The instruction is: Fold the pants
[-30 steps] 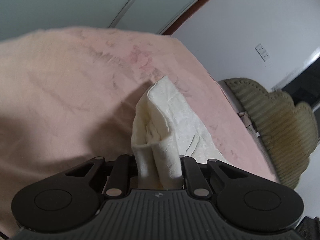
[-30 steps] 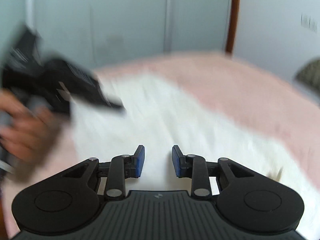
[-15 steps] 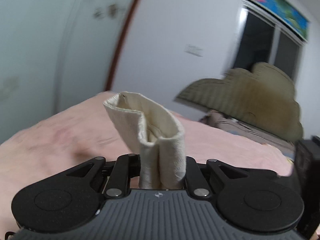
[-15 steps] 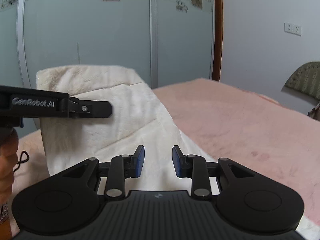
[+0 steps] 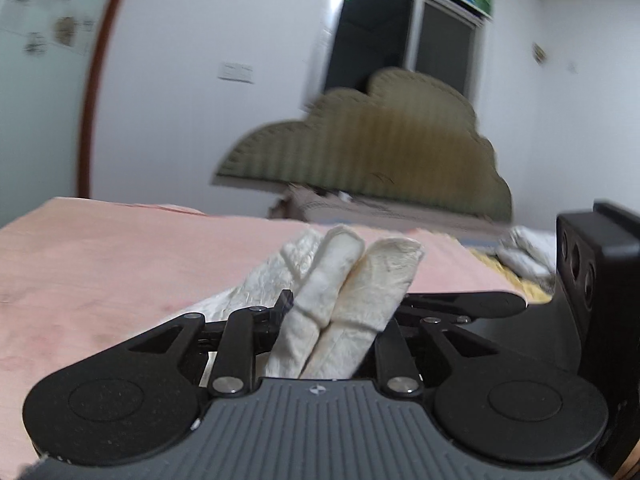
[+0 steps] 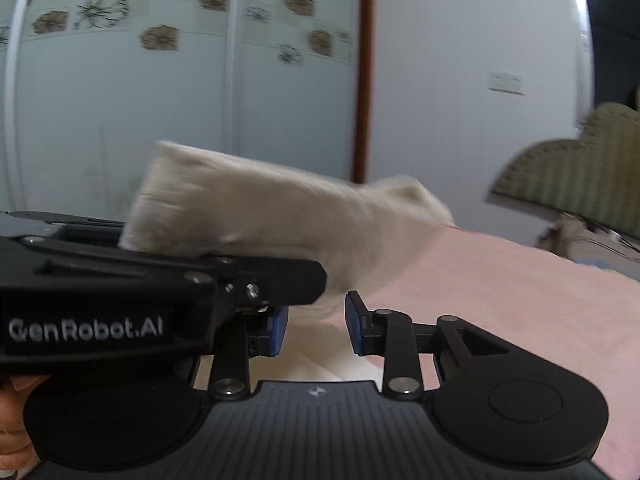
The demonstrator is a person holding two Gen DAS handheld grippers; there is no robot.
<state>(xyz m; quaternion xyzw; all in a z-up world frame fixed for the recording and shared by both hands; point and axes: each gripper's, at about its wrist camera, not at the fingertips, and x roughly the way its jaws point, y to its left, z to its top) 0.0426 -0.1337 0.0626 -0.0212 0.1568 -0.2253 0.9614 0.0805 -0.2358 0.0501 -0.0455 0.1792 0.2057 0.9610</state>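
Now left gripper (image 5: 332, 320) grasps bunched cream pants (image 5: 352, 280) (jaws just eased slightly), right gripper (image 6: 316, 328) parted, empty, over pink bed (image 6: 520, 300).

Both grippers raised, left one crossing in front of the right

The left gripper (image 5: 334, 312) is clamping a folded bunch of cream cloth (image 5: 352, 280), its jaws having just been easing wider around it. The right gripper (image 6: 316, 330) is pointing slightly downward with its blue pads (image 6: 354, 328) standing apart, gripping nothing, while a hand (image 6: 16, 416) is showing at the lower left.
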